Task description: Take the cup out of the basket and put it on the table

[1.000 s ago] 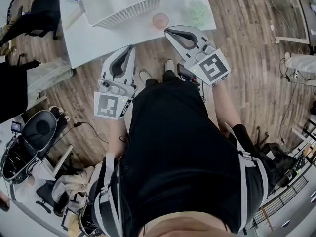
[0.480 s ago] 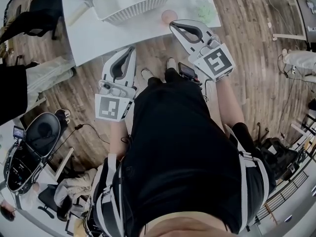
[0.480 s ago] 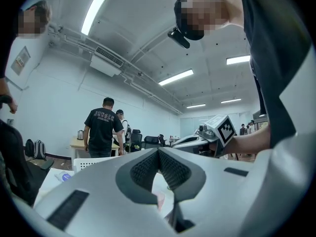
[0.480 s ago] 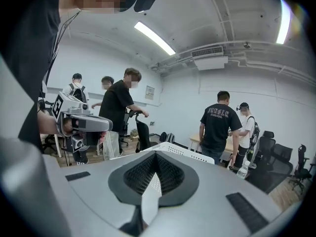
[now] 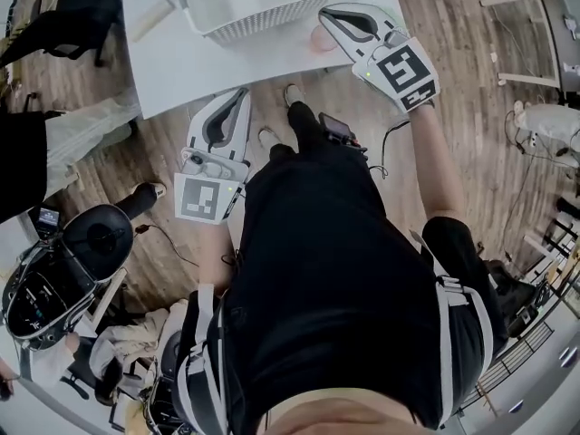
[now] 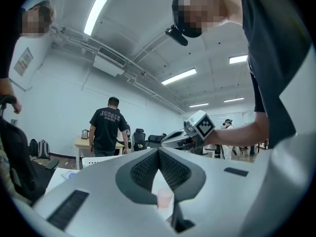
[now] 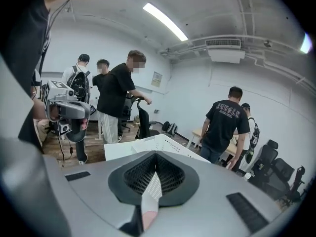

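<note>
Since a second ago the right gripper (image 5: 326, 14) has swung forward from over the floor to over the table's near edge, and the left one has hardly moved.

One small cup (image 5: 319, 40), pink, round and faintly see-through, stands on the table (image 5: 199, 62), outside the basket (image 5: 272, 21) and just beside its near right corner. In the head view the right gripper's tip covers part of the cup; whether they touch cannot be told.

One basket is there: white plastic, rectangular, with walls of fine upright slots. The table top is white, smooth and flat, and the floor (image 5: 471, 125) around it is wood plank.

Two grippers are in view, each a pale hard shell with dark ribbed pads and a cube of black-and-white square markers. The right gripper's jaws are pressed together at the tips with nothing gripped; the cup shows only as a pink patch far behind them. The left gripper (image 5: 245, 91) hangs over the floor short of the table, its jaws likewise clenched on nothing.
</note>
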Tool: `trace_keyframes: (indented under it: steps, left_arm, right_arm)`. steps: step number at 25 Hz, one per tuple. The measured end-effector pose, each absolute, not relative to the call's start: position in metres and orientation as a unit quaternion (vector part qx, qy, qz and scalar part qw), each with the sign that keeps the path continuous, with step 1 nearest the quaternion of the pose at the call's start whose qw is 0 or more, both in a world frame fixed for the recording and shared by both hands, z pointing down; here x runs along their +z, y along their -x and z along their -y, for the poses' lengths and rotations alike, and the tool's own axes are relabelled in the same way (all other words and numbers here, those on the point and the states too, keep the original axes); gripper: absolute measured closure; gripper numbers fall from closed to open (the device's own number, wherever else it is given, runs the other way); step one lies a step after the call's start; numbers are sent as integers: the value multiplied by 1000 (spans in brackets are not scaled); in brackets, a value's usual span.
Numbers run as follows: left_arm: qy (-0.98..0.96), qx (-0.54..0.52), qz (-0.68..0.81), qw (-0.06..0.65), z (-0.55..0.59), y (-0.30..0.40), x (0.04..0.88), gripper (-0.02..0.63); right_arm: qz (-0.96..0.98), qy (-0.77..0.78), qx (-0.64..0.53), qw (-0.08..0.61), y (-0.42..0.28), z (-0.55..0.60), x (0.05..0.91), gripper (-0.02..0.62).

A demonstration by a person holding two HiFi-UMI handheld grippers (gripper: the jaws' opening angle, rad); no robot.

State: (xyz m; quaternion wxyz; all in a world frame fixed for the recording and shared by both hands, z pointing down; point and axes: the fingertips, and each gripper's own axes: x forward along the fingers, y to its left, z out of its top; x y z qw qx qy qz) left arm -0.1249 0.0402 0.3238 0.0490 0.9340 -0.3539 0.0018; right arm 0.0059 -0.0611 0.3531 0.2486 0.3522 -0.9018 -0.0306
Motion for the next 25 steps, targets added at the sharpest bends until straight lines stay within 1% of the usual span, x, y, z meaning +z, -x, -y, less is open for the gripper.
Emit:
trace_keyframes:
  steps: [3, 9, 14, 16, 18, 19, 23, 25]
  left_arm:
    - [-928, 0, 370, 46, -24, 127, 323, 588]
    - [-913, 4, 404, 55, 10, 121, 322, 588]
    - [-900, 7, 432, 54, 41, 111, 315, 587]
    - [-895, 10, 443, 56, 54, 106, 317, 588]
    - [-888, 16, 456, 60, 68, 110, 328, 587]
    - [-885, 19, 461, 62, 73, 113, 333, 587]
    - [-878, 11, 475, 62, 76, 126, 330, 587]
    - [-874, 15, 482, 63, 81, 133, 331, 587]
  right_arm:
    - [905, -326, -20, 273, -8, 101, 367, 575]
    - [907, -244, -24, 343, 0, 163, 402, 575]
    - [892, -165, -26, 419, -4, 202, 434, 574]
    - [883, -130, -23, 451, -7, 219, 453, 556]
    - [870, -98, -19, 483, -3, 238, 482, 514]
    - [862, -86, -19, 499, 1, 247, 495, 505]
    - [833, -52, -20, 550, 11, 260, 520, 493]
    - [810, -44, -20, 585, 7, 269, 530, 476]
